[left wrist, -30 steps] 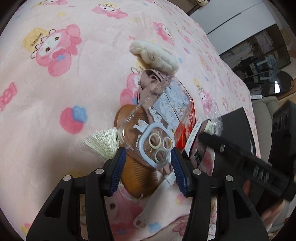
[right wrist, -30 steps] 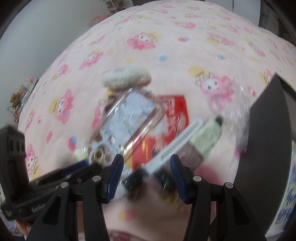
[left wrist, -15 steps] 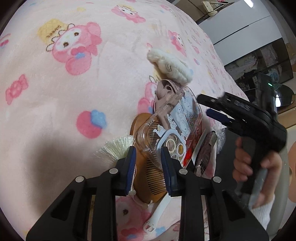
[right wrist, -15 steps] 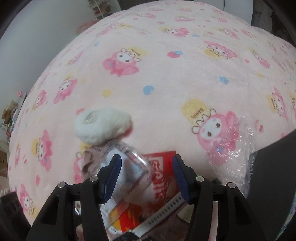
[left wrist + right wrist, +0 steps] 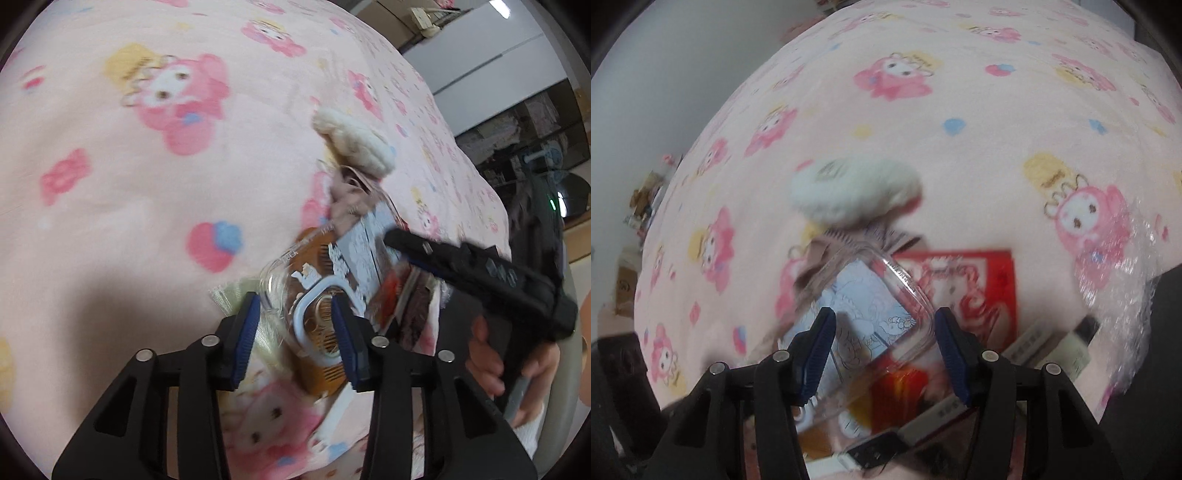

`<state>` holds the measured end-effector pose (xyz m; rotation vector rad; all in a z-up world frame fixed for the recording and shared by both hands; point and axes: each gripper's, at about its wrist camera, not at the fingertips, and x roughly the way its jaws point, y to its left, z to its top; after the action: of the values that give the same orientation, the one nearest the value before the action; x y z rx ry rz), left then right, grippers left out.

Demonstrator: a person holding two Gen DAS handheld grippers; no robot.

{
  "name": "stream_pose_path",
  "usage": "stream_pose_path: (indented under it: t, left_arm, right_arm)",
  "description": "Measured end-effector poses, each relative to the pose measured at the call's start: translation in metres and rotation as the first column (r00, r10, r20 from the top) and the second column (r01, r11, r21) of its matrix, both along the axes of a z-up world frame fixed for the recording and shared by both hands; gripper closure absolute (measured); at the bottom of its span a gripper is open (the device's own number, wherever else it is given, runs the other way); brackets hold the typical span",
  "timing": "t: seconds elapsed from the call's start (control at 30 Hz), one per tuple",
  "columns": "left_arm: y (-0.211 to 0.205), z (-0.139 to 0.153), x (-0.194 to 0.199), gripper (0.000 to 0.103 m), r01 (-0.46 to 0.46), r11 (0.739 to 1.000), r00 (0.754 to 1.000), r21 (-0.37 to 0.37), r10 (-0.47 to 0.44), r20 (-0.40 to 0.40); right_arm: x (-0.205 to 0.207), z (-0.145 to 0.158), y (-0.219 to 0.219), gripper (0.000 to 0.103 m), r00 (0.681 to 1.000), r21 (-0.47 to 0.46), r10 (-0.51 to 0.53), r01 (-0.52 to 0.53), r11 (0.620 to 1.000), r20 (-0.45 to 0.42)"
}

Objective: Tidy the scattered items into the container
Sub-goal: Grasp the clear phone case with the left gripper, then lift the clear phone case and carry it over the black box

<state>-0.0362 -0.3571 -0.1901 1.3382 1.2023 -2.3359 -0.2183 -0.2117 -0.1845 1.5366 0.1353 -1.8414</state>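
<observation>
Left wrist view: the left gripper (image 5: 297,334) has its blue pads (image 5: 246,334) parted on either side of the near end of the clear plastic container (image 5: 317,273), which lies tilted on the pink cartoon blanket (image 5: 129,192). The pads sit close to the container's walls, but blur hides whether they touch, so a clamp cannot be confirmed. A wooden comb (image 5: 325,354) shows beneath and through the container, a fluffy white item (image 5: 354,142) lies at 12 o'clock beyond it, and a pale tassel (image 5: 236,295) sits at 10 o'clock. At 3 o'clock the right gripper (image 5: 476,269) reaches in level, held by a hand (image 5: 506,369) gripping its handle

Right wrist view: the right gripper (image 5: 884,350) stands wide open, jaws straddling the container (image 5: 871,299) without visible contact. A red packet (image 5: 975,284) lies at 1 o'clock, the fluffy white item (image 5: 855,194) at 12 o'clock, crinkled clear wrap (image 5: 1123,280) at 3 o'clock
</observation>
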Motion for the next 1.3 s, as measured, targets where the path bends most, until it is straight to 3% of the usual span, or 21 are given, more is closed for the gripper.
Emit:
stream_pose_path:
  t: [0.13, 0.27, 0.43, 0.6, 0.7, 0.83, 1.07, 1.3]
  left_arm:
    - [-0.015, 0.005, 0.022, 0.058, -0.054, 0.998, 0.998, -0.031, 0.054, 0.017]
    - [-0.028, 0.001, 0.035, 0.058, -0.067, 0.998, 0.997, -0.008, 0.067, 0.032]
    - [-0.017, 0.001, 0.033, 0.057, -0.067, 0.995, 0.995, -0.075, 0.072, 0.071]
    - [-0.011, -0.005, 0.025, 0.054, -0.053, 0.997, 0.994, -0.057, 0.058, 0.094]
    - [-0.005, 0.007, 0.024, 0.053, -0.039, 0.994, 0.994, -0.100, 0.049, 0.097]
    - [0.004, 0.031, 0.026, 0.053, -0.013, 0.995, 0.998, -0.099, 0.019, 0.060]
    - [0.051, 0.093, 0.015, 0.053, 0.095, 0.982, 0.993, -0.164, -0.104, -0.048]
    - [0.138, 0.128, -0.022, 0.053, 0.243, 0.956, 0.952, -0.163, -0.267, -0.147]
  right_arm:
    - [0.039, 0.001, 0.007, 0.050, 0.995, -0.020, 0.085, -0.084, 0.996, 0.059]
    - [0.059, -0.001, 0.016, 0.050, 0.987, -0.039, 0.125, -0.121, 0.992, 0.103]
    - [0.038, 0.001, 0.016, 0.050, 0.999, -0.009, 0.034, -0.034, 0.999, 0.039]
    - [0.038, -0.007, -0.003, 0.052, 0.994, -0.038, 0.086, -0.084, 0.996, 0.063]
    - [0.051, 0.000, 0.000, 0.053, 0.995, -0.010, 0.099, -0.099, 0.995, 0.026]
    - [0.060, 0.022, 0.019, 0.054, 0.998, -0.052, 0.067, -0.066, 0.996, 0.019]
    - [0.077, 0.092, 0.079, 0.053, 0.994, -0.133, -0.027, 0.013, 0.991, -0.103]
    - [0.086, 0.137, 0.177, 0.054, 0.966, -0.161, -0.173, 0.144, 0.976, -0.189]
